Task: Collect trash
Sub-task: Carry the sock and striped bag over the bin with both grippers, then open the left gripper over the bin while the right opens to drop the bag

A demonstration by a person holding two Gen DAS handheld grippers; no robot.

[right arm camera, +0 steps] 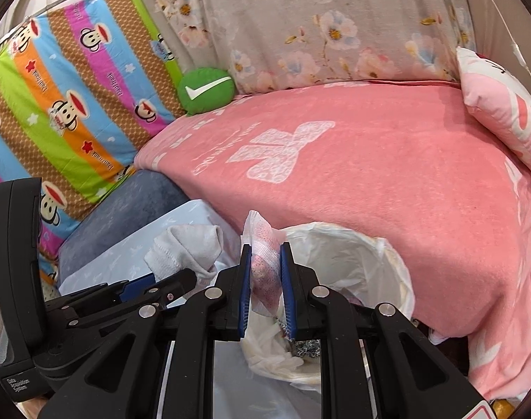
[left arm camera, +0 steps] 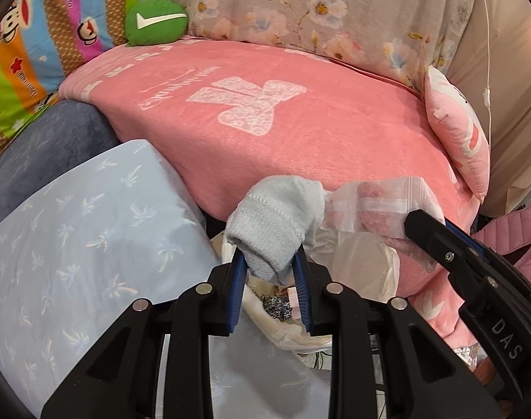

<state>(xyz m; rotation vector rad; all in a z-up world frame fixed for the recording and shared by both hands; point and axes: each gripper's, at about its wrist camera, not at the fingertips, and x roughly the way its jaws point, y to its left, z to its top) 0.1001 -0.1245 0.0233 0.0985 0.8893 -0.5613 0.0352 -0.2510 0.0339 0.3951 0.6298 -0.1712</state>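
The left gripper [left arm camera: 270, 262] is clamped on a pale blue sock [left arm camera: 277, 220], held just above a bin [right arm camera: 370, 265] lined with a white bag. Just beside it, the right gripper [right arm camera: 265, 258] pinches a clear wrapper [right arm camera: 263, 262] with pink speckles over the same bin. Behind both lies a bed under a pink blanket [left arm camera: 300, 132], with a green cushion [left arm camera: 156, 21] at its far corner.

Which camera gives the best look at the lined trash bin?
The right wrist view. There the bin's white liner shows its open mouth and rim beside the pink blanket, just behind the right gripper holding a clear plastic bag. The left wrist view shows only part of the liner, behind the sock and the left gripper.
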